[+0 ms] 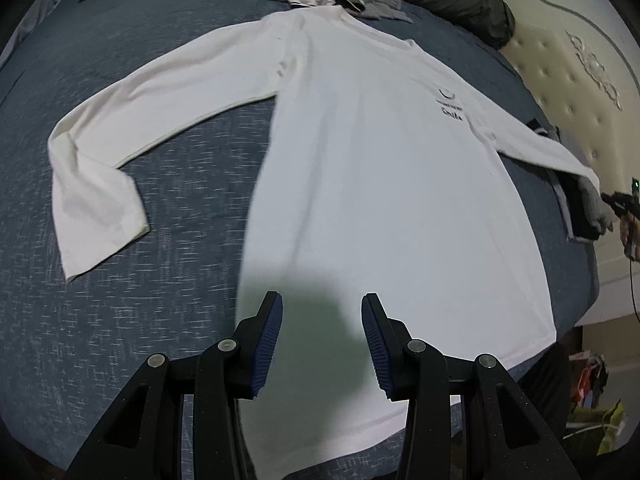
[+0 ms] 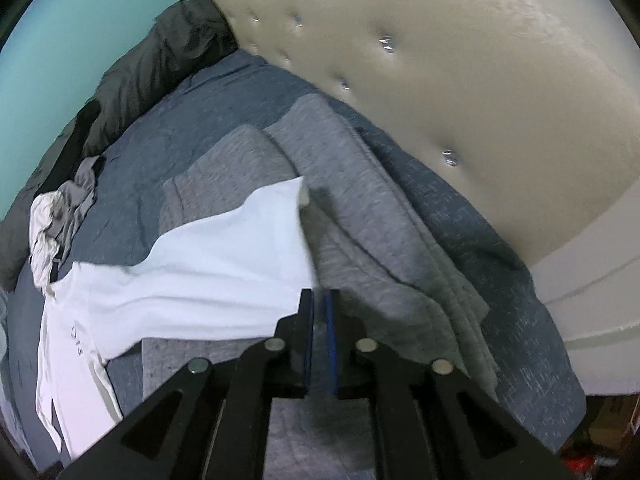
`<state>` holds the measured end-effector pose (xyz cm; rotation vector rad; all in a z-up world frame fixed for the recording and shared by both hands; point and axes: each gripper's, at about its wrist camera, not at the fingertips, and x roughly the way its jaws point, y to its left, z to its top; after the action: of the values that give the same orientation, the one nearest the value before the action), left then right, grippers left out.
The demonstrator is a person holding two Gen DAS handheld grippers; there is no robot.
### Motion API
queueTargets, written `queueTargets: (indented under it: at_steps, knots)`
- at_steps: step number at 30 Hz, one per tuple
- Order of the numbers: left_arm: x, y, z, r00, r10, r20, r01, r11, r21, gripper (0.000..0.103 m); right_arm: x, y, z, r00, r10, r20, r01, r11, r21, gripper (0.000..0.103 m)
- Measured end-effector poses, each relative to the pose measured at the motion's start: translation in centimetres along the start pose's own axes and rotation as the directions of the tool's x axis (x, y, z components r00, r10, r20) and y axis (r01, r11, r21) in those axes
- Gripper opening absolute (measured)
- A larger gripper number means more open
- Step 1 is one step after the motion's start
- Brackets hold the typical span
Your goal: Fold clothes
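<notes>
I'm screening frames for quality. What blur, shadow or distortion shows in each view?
Left wrist view: fisheye bends the bed; a dark shadow lies on the white shirt ahead of the left hand-held gripper. Right wrist view: motion blur smears the sleeve edge.

A: Left wrist view: lighting dim and cool, flat. A dark soft shadow is cast on the white shirt [image 1: 360,184] at lower centre, just ahead of the left gripper [image 1: 322,344].

B: Blur?

A: Shirt edges at mid right are smeared. Strong barrel distortion is seen, with black corners.

B: Right wrist view?

A: Softer overall. The sleeve end at centre is blurred. The headboard [image 2: 460,80] at upper right is brightly lit, its sheen mild. Shading falls beneath the right gripper [image 2: 319,316]. Corners are vignetted.
</notes>
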<state>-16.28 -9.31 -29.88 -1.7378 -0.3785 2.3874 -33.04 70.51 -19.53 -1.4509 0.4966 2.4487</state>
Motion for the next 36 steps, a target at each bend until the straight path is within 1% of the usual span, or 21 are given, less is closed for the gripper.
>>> queueTargets:
  at_steps: [3, 7, 10, 12, 14, 17, 19, 21, 24, 26, 27, 29, 33, 36]
  knots:
    - [-0.4, 1.2, 0.3, 1.0, 0.011, 0.014, -0.011, 1.0, -0.014, 0.045, -1.7, -0.3, 0.0, 0.999, 0.014, 0.043, -0.014, 1.0, 0.01, 0.006]
    - [-0.4, 3.6, 1.4, 0.997, 0.063, 0.034, -0.061, 0.997, -0.045, 0.045, -3.8, 0.6, -0.6, 0.992, 0.031, 0.118, -0.032, 0.999, 0.004, 0.007]
    - [-1.0, 6.1, 2.1, 0.992, 0.105, 0.064, -0.099, 0.992, -0.084, 0.045, -4.9, 1.9, -1.2, 0.984, 0.071, 0.164, -0.069, 0.997, -0.017, 0.007]
    - [-1.2, 7.9, 2.3, 0.989, 0.126, 0.078, -0.116, 0.986, -0.123, 0.045, -5.5, 3.3, -1.9, 0.976, 0.104, 0.193, -0.101, 0.995, -0.027, 0.007]
    - [-1.4, 9.7, 2.4, 0.985, 0.144, 0.09, -0.128, 0.978, -0.165, 0.053, -6.0, 4.5, -2.7, 0.968, 0.14, 0.211, -0.136, 0.99, -0.034, 0.007]
    - [-1.7, 12.4, 2.6, 0.979, 0.172, 0.105, -0.145, 0.963, -0.226, 0.053, -6.5, 6.6, -4.1, 0.958, 0.173, 0.226, -0.164, 0.985, -0.06, 0.007]
    - [-1.6, 13.8, 2.4, 0.976, 0.188, 0.108, -0.156, 0.954, -0.256, 0.053, -6.7, 8.7, -5.3, 0.951, 0.191, 0.242, -0.174, 0.981, -0.091, 0.007]
    - [-1.2, 14.8, 2.4, 0.974, 0.2, 0.106, -0.165, 0.948, -0.274, 0.053, -7.1, 10.7, -6.8, 0.939, 0.233, 0.252, -0.21, 0.971, -0.114, 0.007]
    - [-0.6, 15.9, 2.3, 0.971, 0.214, 0.104, -0.176, 0.94, -0.293, 0.054, -6.8, 13.2, -8.9, 0.923, 0.301, 0.238, -0.274, 0.951, -0.14, 0.011]
    - [-0.1, 16.0, 2.4, 0.971, 0.215, 0.104, -0.178, 0.942, -0.284, 0.059, -6.1, 15.0, -10.4, 0.92, 0.33, 0.213, -0.301, 0.94, -0.158, 0.011]
    - [0.3, 16.0, 2.4, 0.971, 0.218, 0.101, -0.183, 0.943, -0.276, 0.06, -5.8, 15.7, -11.0, 0.918, 0.342, 0.2, -0.312, 0.936, -0.166, 0.011]
    - [0.9, 16.0, 2.5, 0.968, 0.234, 0.088, -0.205, 0.944, -0.257, 0.06, -5.0, 17.1, -12.2, 0.922, 0.348, 0.172, -0.317, 0.93, -0.185, 0.011]
    - [1.4, 17.2, 2.3, 0.961, 0.263, 0.09, -0.228, 0.932, -0.282, 0.06, -3.9, 19.0, -14.4, 0.926, 0.355, 0.128, -0.325, 0.923, -0.205, 0.011]
    - [1.7, 18.3, 2.0, 0.962, 0.258, 0.089, -0.222, 0.93, -0.294, 0.06, -3.3, 20.2, -15.9, 0.928, 0.361, 0.099, -0.334, 0.918, -0.214, 0.011]
